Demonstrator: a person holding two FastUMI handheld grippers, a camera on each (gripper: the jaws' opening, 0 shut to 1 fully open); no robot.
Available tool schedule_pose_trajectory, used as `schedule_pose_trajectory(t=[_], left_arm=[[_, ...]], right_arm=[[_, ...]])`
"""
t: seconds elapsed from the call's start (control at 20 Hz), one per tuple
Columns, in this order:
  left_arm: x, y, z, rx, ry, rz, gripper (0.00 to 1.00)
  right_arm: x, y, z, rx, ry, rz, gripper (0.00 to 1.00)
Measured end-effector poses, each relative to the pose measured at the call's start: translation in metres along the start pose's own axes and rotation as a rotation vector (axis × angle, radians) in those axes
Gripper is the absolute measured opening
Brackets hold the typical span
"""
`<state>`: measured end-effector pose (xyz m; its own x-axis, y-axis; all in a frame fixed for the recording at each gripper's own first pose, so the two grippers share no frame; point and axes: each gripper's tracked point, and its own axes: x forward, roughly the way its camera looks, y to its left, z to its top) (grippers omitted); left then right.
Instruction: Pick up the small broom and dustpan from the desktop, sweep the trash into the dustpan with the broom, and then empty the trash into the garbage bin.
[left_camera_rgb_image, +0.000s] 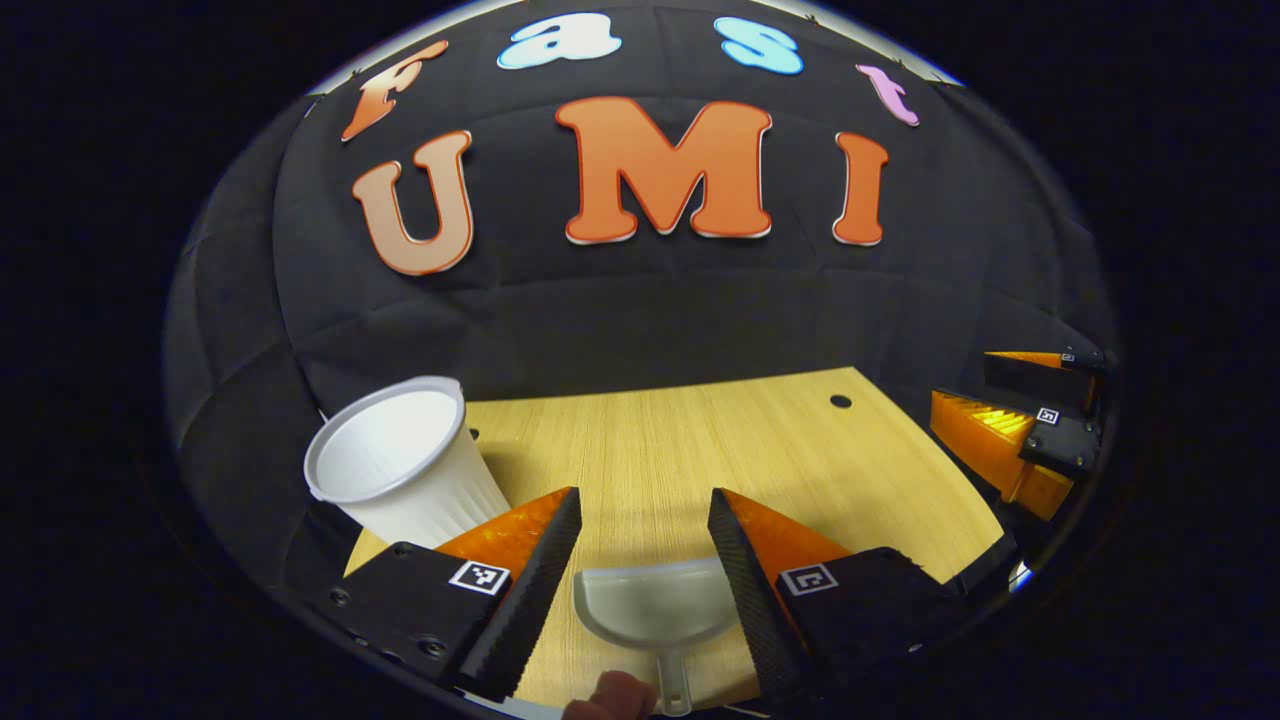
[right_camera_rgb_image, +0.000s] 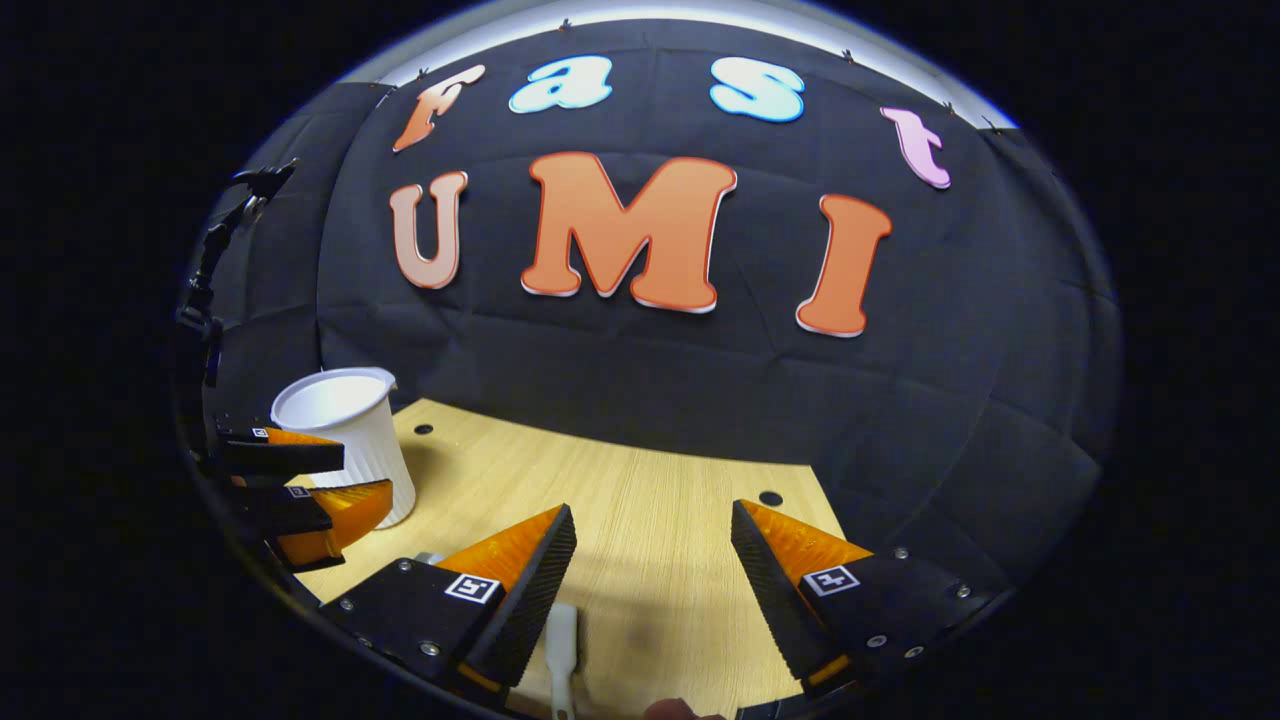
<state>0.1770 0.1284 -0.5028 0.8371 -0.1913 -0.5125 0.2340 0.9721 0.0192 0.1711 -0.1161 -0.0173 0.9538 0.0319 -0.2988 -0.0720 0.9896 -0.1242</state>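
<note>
A small translucent white dustpan lies flat on the wooden desktop, handle toward me. My left gripper hovers just over it, open, one finger on each side of the pan and touching nothing. A fingertip of a person's hand shows at the bottom edge beside the handle. In the right gripper view a slim white handle, probably the broom's, lies on the desktop near the inner edge of one finger. My right gripper stands open above it, holding nothing.
A white ribbed cup stands upright at the desk's back left, close to the left gripper. The right gripper shows at the far right. Small round holes mark the desktop near the black cloth wall.
</note>
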Motion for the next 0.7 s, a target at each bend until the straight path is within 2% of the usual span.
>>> schedule_pose_trajectory(t=[0.35,0.55,0.7], left_arm=[[-0.002,0.004,0.046,0.016,-0.414,0.09,0.81],[-0.01,0.001,0.066,-0.021,-0.498,0.109,0.81],[-0.009,0.01,0.07,-0.06,-0.507,0.148,0.84]], right_arm=[[-0.017,-0.012,0.061,0.042,-0.204,-0.035,0.94],[-0.031,-0.015,0.091,0.104,-0.314,-0.052,0.94],[-0.027,-0.015,0.081,0.094,-0.311,-0.064,0.94]])
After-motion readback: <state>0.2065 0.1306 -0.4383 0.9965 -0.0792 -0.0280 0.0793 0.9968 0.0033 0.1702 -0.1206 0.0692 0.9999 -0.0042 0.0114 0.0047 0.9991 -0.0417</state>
